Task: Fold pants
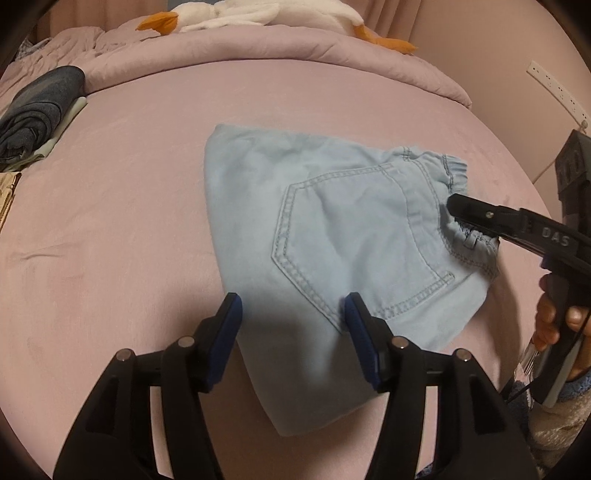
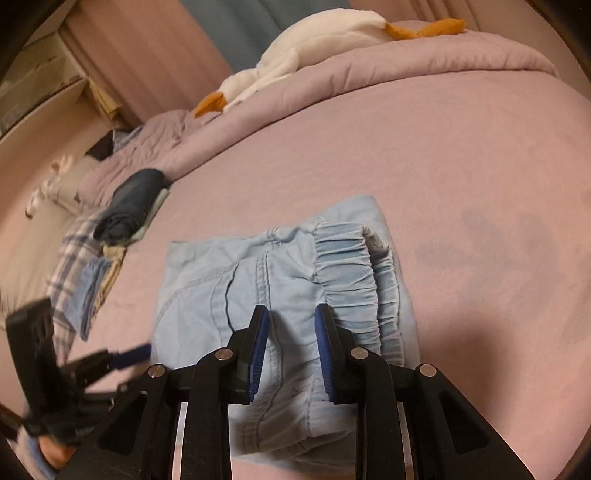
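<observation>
Bed (image 1: 110,206): pink sheet, flat; carries everything listed. A rolled quilt (image 1: 258,48) runs along the far edge.

Plush goose (image 1: 229,14): white, orange bill and feet; lies on the quilt, well apart from the work.

Clothes pile (image 1: 37,110): dark folded garment over others, at the left edge of the bed. Presumably finished items.

Pants (image 1: 332,240): light blue denim, already folded into a compact packet near the middle of the bed; back pocket up, elastic waistband toward the right edge.

Left gripper (image 1: 291,332): released, jaws spread, holding nothing; hovers over the near edge of the pants.

Right gripper (image 2: 290,343): jaws parted, straddling a ridge of cloth just beside the waistband; whether the pads pinch it cannot be told.

Step in hand, as judged: last fold or squaring of the packet. Done well, each gripper takes all layers at an edge, not the top ply alone. The thick waistband tends to spring back, so the fold wants pressing flat.
</observation>
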`<state>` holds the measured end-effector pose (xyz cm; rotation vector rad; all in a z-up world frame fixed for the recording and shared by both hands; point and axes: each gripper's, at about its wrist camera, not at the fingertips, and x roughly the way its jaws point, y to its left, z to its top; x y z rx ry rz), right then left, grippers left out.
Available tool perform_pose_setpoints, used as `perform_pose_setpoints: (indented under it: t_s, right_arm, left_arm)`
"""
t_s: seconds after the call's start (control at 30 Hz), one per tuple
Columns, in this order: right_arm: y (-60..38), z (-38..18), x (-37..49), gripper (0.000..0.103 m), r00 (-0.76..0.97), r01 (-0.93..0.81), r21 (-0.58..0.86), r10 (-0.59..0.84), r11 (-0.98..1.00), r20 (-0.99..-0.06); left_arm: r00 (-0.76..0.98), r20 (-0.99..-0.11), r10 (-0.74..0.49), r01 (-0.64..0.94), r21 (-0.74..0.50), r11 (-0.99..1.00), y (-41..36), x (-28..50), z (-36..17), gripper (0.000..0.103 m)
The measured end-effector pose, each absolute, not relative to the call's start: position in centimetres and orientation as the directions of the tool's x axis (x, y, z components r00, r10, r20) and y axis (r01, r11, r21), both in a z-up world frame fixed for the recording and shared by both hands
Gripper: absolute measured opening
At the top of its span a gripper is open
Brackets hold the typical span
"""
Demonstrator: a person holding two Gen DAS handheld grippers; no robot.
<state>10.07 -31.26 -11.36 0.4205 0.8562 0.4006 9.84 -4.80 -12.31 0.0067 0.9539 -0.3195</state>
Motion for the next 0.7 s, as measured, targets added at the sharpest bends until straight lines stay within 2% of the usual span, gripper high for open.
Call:
perform_pose_setpoints:
  t_s: [0.2,0.4,0.57,0.7]
  right_arm:
    - [-30.7,-9.9,8.7,0.026,0.593,-0.186,0.473,0.482,0.861,-0.645]
    - [-29.6,-9.1,6.9,0.029,0.610,-0.243,0.371,0.438,0.896,-0.660]
    - [-28.2,-10.7,7.2,0.029,0.573,-0.234,0.303,0.383,0.924,-0.724]
    - [-27.8,-10.7,7.3,0.032,0.580,-0.244,0.271,0.365,0.931,-0.729]
  left_arm:
    - [0.530,-0.805,-0.267,0.275,-0.134,0.952,-4.9,9.0,-12.5,0.061]
    - [0.528,-0.808,-0.261,0.266,-0.134,0.955,-5.1,8.3,-12.7,0.062]
    - [0.528,-0.808,-0.261,0.257,-0.141,0.956,-4.9,7.6,-12.6,0.063]
    - [0.520,-0.812,-0.265,0.243,-0.156,0.957,-4.2,7.2,-12.9,0.063]
